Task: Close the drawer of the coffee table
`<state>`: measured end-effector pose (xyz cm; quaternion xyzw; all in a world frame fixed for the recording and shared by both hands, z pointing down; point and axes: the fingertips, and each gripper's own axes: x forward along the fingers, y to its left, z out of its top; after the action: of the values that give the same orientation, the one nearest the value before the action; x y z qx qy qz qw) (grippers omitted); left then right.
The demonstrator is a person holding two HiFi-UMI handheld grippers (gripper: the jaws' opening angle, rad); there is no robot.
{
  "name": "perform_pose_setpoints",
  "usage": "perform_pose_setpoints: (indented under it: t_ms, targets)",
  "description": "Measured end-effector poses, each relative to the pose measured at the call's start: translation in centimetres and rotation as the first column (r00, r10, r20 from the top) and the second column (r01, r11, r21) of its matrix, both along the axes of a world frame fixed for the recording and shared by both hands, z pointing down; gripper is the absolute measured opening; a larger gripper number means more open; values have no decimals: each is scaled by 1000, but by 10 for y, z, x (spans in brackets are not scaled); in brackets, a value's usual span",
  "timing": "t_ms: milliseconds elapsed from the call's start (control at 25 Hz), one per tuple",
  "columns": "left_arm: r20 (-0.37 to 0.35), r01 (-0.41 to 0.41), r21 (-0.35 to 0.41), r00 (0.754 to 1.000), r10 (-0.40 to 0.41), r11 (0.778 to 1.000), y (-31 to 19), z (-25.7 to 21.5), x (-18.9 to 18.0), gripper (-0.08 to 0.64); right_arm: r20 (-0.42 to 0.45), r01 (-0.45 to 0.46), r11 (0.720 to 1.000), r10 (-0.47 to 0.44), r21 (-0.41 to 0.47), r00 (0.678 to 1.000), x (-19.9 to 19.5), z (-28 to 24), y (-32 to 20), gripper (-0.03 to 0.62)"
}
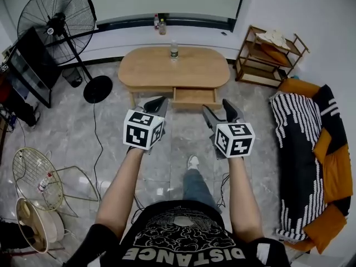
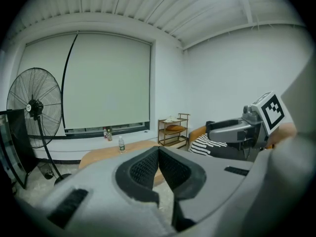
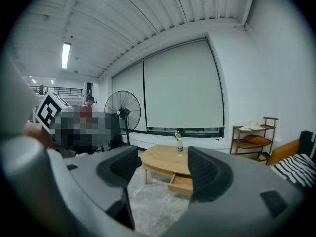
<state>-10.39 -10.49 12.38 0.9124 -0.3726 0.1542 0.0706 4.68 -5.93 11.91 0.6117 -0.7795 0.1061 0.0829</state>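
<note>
The oval wooden coffee table (image 1: 167, 71) stands ahead on the marble floor, with a water bottle (image 1: 174, 50) on top. Its drawer (image 1: 194, 96) is pulled out toward me on the near side. Both grippers hover short of the table, apart from it. My left gripper (image 1: 157, 102) is shut with nothing in it; its pads meet in the left gripper view (image 2: 158, 154). My right gripper (image 1: 218, 108) is open and empty, and the drawer (image 3: 181, 182) and table (image 3: 163, 159) show between its jaws (image 3: 163, 169).
A standing fan (image 1: 55, 21) and a dark screen (image 1: 28, 65) are at the left. A wooden shelf (image 1: 267, 54) stands at the right of the table. A sofa with a striped blanket (image 1: 300, 149) runs along the right. A cable and wire fan guards (image 1: 33, 171) lie at the lower left.
</note>
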Motion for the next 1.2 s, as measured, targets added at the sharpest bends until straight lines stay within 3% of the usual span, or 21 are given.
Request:
perform_pose_setpoints:
  t_ms: [240, 760, 1200]
  targets:
    - [25, 10, -13, 1000, -10, 1000, -56, 18, 32, 2, 15, 7, 1000, -6, -17, 1000, 34, 20, -59, 304]
    - [31, 94, -25, 995, -94, 995, -236, 27, 109, 2, 39, 62, 997, -60, -35, 997, 120, 32, -246, 304]
    - [45, 141, -70, 989, -138, 988, -278, 86, 117, 2, 71, 93, 993, -87, -76, 994, 133, 91, -300, 304]
